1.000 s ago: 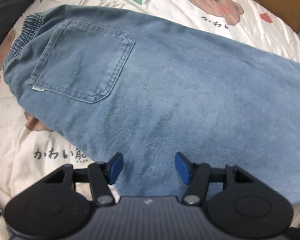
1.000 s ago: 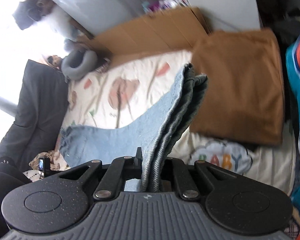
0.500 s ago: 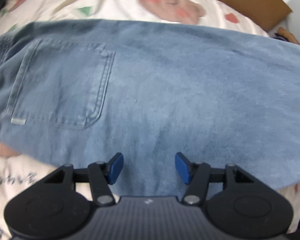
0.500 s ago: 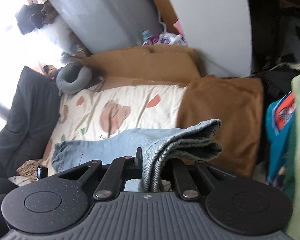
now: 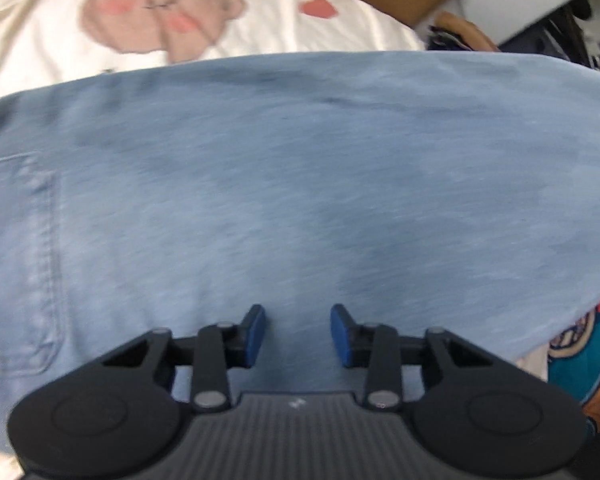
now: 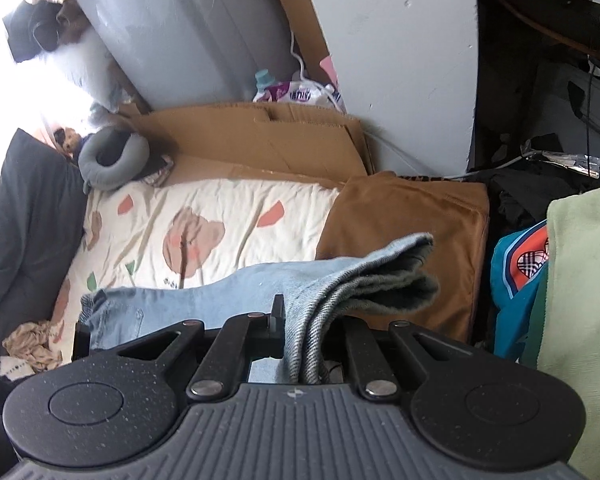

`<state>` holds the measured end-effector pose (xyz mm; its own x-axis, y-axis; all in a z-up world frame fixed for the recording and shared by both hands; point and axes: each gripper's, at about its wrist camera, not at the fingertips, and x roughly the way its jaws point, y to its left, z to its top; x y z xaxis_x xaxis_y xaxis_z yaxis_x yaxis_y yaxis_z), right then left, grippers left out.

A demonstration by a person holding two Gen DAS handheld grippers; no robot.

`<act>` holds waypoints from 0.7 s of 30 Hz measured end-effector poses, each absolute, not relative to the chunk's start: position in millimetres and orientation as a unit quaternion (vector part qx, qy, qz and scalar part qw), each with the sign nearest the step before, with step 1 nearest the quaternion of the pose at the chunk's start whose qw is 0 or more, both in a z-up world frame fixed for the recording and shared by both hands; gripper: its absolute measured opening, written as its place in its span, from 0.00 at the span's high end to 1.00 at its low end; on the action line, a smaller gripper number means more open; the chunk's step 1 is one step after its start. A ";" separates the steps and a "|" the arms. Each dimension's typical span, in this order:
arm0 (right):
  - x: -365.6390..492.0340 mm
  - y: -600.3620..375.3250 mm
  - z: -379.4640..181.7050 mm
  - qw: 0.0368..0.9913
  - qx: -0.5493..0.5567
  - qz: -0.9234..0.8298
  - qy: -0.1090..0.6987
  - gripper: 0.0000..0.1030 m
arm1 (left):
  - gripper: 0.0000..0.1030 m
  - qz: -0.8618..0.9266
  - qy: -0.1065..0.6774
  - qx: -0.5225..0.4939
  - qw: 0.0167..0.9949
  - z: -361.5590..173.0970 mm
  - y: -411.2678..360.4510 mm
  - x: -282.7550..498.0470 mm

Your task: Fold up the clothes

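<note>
Light blue jeans [image 5: 300, 180] lie across the bear-print sheet [image 5: 220, 20], their back pocket [image 5: 20, 264] at the left edge of the left wrist view. My left gripper [image 5: 298, 332] hovers low over the middle of the denim. Its jaws are closing, with the blue pads still apart and no fold pinched between them. In the right wrist view my right gripper [image 6: 304, 344] is shut on the jeans' leg ends [image 6: 396, 276], lifted above the bed. The hems flop over to the right, and the rest of the jeans [image 6: 220, 288] trails down to the sheet.
A folded brown garment [image 6: 404, 240] lies at the bed's far end, with flattened cardboard [image 6: 260, 136] against the wall. A grey neck pillow [image 6: 112, 160] and a dark cushion [image 6: 24, 220] sit at left. Teal [image 6: 516, 280] and pale green [image 6: 580, 300] clothes pile up at right.
My left gripper slid right along the jeans, so the pocket moved to the left edge, and its jaws narrowed. My right gripper rose with the leg ends, which tipped over to the right.
</note>
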<state>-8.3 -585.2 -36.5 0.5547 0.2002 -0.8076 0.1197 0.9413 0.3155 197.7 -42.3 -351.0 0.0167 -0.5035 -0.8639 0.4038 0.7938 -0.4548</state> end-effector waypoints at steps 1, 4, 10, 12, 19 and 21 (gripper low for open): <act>-6.3 -582.0 -37.4 0.864 0.169 0.022 0.474 0.93 | 0.70 -0.328 0.624 -0.042 0.708 -353.5 -45.5 197.1; 0.0 -571.3 -39.7 0.861 0.163 0.021 0.480 0.93 | 0.78 -0.351 0.623 -0.048 0.697 -361.4 -52.9 194.1; 14.0 -551.6 -38.2 0.860 0.144 0.026 0.489 0.93 | 0.88 -0.379 0.631 -0.052 0.675 -382.7 -60.0 182.4; 17.8 -546.9 -37.7 0.860 0.140 0.027 0.490 0.93 | 0.88 -0.382 0.633 -0.057 0.671 -389.9 -60.1 177.2; 28.2 -532.6 -38.0 0.858 0.130 0.034 0.496 0.93 | 0.94 -0.390 0.647 -0.075 0.651 -415.3 -57.5 150.9; 30.6 -528.9 -38.0 0.858 0.126 0.038 0.497 0.93 | 0.94 -0.395 0.651 -0.079 0.644 -419.5 -55.1 142.5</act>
<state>30.6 -528.9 -38.0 0.5031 0.1902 -0.8430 0.0606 0.9653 0.2539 142.5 -55.1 -419.5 -0.1580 -0.6105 -0.7761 0.4060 0.6763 -0.6147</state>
